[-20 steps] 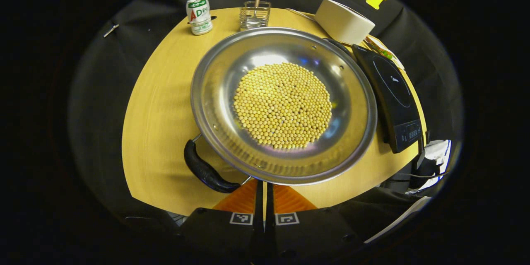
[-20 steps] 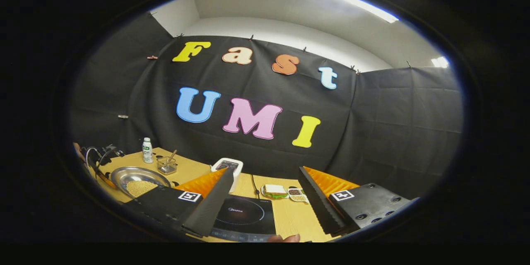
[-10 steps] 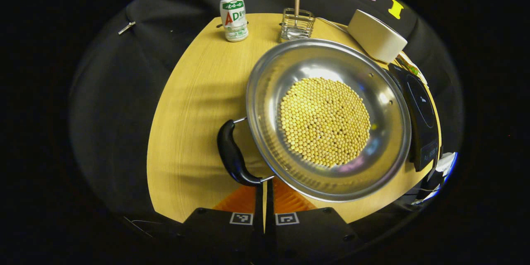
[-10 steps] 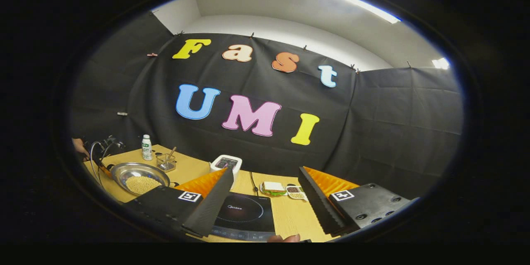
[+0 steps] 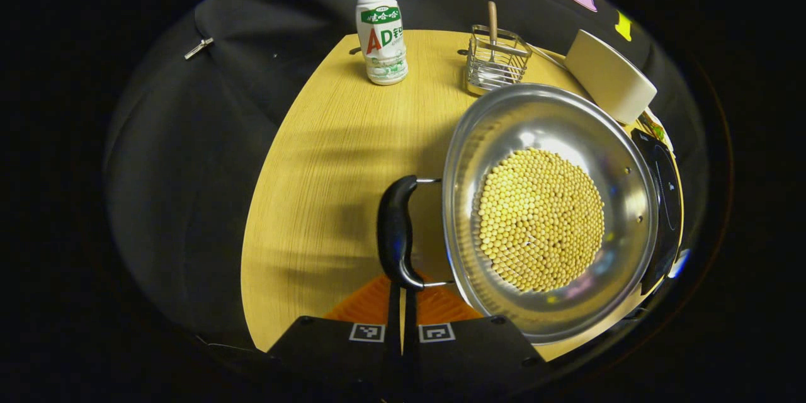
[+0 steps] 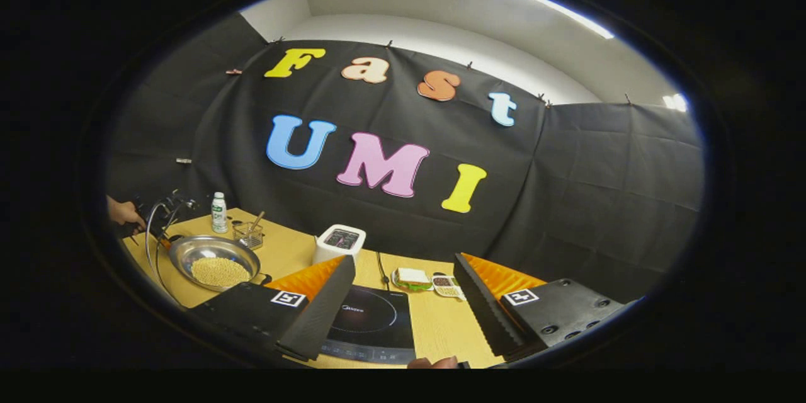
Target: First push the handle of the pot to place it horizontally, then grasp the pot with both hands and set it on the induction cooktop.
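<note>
Left gripper [image 5: 403, 302], jaws pressed together, touches the pot's [image 5: 554, 214] black handle [image 5: 395, 233] at lower centre; right gripper [image 6: 403, 302], jaws spread, hovers above the induction cooktop [image 6: 371, 321].

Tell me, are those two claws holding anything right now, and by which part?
Nothing is held. The left gripper is shut, its tips by the near end of the pot's black handle, not clamped around it. The right gripper is open above the induction cooktop.

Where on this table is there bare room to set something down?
Bare wood lies left of the pot and its handle, out to the table edge and back to the bottle. Crowded: wire basket, white appliance and induction cooktop ring the pot's other sides.
</note>
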Available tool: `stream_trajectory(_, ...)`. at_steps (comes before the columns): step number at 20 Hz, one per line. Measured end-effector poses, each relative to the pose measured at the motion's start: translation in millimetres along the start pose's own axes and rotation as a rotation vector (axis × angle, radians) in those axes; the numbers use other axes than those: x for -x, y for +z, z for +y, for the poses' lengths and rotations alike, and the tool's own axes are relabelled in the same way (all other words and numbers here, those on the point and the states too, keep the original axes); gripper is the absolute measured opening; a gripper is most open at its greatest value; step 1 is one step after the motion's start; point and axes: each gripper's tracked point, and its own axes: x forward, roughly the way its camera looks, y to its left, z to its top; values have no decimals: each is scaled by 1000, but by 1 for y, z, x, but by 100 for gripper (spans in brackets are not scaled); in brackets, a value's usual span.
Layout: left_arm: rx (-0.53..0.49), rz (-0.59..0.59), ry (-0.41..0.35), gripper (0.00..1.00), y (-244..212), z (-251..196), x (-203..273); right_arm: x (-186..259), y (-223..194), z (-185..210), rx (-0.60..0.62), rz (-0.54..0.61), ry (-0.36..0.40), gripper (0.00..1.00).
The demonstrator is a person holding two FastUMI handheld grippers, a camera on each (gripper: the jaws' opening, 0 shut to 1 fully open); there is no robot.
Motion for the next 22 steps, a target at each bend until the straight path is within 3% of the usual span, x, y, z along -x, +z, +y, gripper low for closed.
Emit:
stream_trajectory(9, -36, -123, 30, 5, -8, 2, 32, -23, -18, 29, -22, 54, 40, 98)
stream_trajectory(17, 29, -448, 76, 5, 25, 24, 99, -53, -17, 83, -36, 55, 139, 98)
stream_trajectory(19, 27, -511, 55, 6, 35, 21, 111, -61, -19, 98, -46, 62, 168, 98)
stream_trajectory(22, 29, -594, -5, 28, 51, 10, 125, -76, -25, 129, -83, 90, 228, 98)
